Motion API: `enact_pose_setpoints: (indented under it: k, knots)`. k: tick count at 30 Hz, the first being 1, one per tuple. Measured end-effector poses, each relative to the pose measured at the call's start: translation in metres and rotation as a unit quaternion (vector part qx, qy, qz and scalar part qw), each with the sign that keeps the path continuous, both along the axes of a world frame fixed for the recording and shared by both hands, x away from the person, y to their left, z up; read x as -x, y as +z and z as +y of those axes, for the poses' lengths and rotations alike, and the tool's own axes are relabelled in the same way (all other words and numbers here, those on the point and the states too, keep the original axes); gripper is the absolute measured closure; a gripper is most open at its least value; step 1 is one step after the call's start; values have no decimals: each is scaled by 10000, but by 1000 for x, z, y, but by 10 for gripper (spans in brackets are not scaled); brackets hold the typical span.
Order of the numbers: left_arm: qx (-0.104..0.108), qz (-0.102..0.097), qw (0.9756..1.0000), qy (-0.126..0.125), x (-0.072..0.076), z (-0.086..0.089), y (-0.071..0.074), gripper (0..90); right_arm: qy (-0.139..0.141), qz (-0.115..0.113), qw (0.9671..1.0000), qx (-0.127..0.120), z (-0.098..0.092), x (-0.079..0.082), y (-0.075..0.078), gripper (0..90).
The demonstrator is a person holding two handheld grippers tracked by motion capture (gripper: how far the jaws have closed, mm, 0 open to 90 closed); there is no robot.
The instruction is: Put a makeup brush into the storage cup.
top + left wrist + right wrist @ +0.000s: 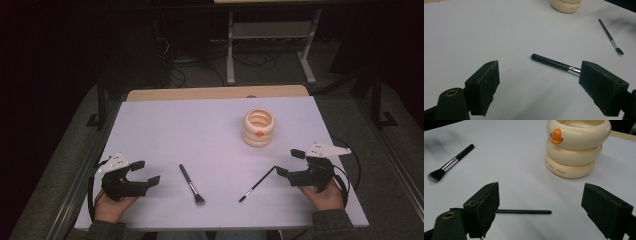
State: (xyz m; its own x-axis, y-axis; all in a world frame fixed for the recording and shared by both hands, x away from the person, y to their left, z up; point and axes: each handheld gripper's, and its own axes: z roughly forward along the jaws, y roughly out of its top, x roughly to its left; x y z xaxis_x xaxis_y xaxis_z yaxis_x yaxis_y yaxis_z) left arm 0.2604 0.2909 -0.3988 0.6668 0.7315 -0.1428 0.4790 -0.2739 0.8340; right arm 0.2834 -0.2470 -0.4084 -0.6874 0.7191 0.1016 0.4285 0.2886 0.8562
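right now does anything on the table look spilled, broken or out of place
Nothing stands out. The cream ringed holder stands upright and whole, the wide brush and the thin brush lie flat on the white table, apart from each other, with no spill. Both grippers, left and right, are open and empty.

Dim room, soft shadows, slight blur
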Motion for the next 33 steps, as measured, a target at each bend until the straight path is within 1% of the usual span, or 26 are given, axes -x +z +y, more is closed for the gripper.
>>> enact_pose_setpoints:
  k: [6, 12, 14, 16, 23, 25, 33]
  knots:
    - [-23, 17, 10000, -6, -1, -1, 0, 166, -6, 39, 10000, -27, -1, -1, -1, 139]
    - [33, 3, 10000, -29, -1, -2, -1, 166, -25, 36, 10000, -45, -1, -2, -1, 138]
    - [-3, 0, 10000, -62, -1, -2, 0, 165, -34, 77, 10000, -44, 0, -2, 0, 138]
    - [8, -2, 10000, -67, -1, -2, 0, 166, -31, 41, 10000, -37, 2, -2, 1, 138]
    - [-12, -8, 10000, -91, -1, -2, 0, 166, 1, 43, 10000, -2, 6, -3, 3, 137]
    - [29, -26, 10000, -83, -1, -1, 0, 166, 0, 58, 10000, 6, 7, -3, 3, 137]
    - [11, -23, 9999, -114, 0, -2, 1, 166, 42, 35, 10000, -40, 9, -1, 5, 136]
